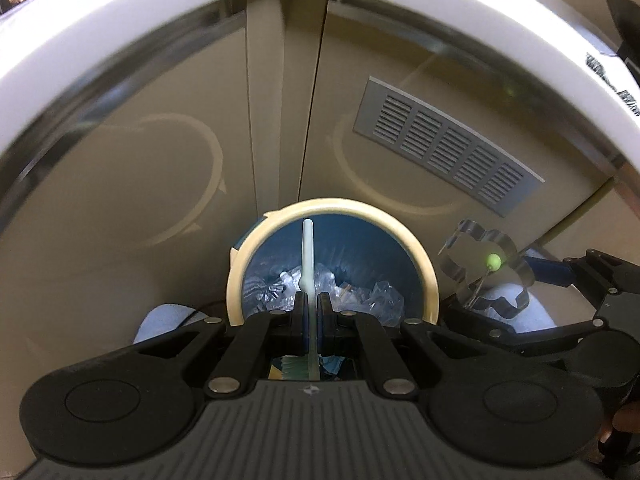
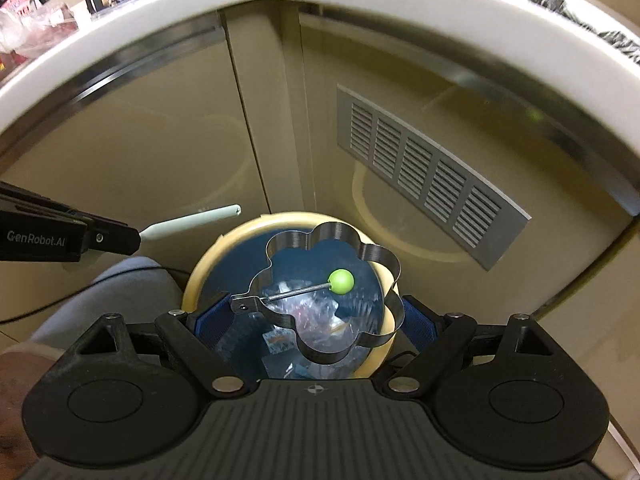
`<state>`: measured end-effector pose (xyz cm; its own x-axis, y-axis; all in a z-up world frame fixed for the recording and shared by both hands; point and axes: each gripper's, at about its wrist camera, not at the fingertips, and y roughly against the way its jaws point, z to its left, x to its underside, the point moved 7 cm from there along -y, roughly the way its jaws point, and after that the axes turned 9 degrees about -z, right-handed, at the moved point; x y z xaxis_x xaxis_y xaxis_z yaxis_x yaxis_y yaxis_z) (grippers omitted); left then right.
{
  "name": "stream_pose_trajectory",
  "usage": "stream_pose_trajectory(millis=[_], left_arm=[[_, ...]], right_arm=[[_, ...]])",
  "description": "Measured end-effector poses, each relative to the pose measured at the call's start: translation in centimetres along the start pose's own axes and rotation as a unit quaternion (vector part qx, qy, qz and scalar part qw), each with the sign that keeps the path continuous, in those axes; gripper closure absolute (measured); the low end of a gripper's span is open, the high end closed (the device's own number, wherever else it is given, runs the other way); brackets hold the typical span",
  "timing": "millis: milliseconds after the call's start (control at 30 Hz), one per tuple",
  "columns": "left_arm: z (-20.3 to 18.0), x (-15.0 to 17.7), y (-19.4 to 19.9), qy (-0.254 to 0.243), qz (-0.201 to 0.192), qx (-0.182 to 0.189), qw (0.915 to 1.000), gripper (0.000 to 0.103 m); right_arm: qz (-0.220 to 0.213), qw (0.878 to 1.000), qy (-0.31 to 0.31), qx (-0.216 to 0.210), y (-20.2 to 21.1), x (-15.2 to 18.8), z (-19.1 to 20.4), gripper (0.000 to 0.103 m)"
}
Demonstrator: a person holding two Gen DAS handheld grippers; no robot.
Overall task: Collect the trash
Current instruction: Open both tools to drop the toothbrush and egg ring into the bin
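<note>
One pale toothbrush (image 1: 308, 256) juts over the single blue-lined bin (image 1: 236, 276), clenched in the left gripper (image 1: 308, 308), which tilts steeply down. Just beside it, the right gripper (image 2: 316, 320), jaws spread wide, grasps one flower-shaped metal ring (image 2: 332, 236) with a green ball handle (image 2: 341, 281) above the same bin, below a grey vent (image 2: 424, 180).

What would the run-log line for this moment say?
left gripper: shut on toothbrush | right gripper: holds flower-shaped metal ring mould | both above trash bin | bin: plastic wrappers inside

Beige cabinet doors (image 2: 160, 140) with a grey louvred vent (image 2: 424, 176) stand beneath a white countertop edge (image 2: 120, 32).
</note>
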<state>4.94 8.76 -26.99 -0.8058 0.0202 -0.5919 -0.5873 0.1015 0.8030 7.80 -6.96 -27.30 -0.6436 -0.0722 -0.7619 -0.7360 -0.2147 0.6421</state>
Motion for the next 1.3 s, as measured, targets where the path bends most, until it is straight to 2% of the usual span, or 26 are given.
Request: stream_pose_trajectory(millis=[200, 467, 1300], left_arm=[[-0.3, 0.2, -3.4, -0.003, 0.031, 0.008, 0.9995, 0.100], [-1.0, 0.2, -7.2, -0.019, 0.058, -0.003, 0.9981, 0.100], [-1.0, 0.1, -15.5, -0.042, 0.112, -0.023, 0.9925, 0.100]], right_arm=[[0.026, 0.999, 0.020, -0.004, -3.7, 0.7, 0.3, 0.013], [0.062, 0.997, 0.037, -0.011, -8.0, 1.5, 0.7, 0.013], [0.118, 0.991, 0.055, -0.018, -15.0, 3.5, -0.1, 0.013]])
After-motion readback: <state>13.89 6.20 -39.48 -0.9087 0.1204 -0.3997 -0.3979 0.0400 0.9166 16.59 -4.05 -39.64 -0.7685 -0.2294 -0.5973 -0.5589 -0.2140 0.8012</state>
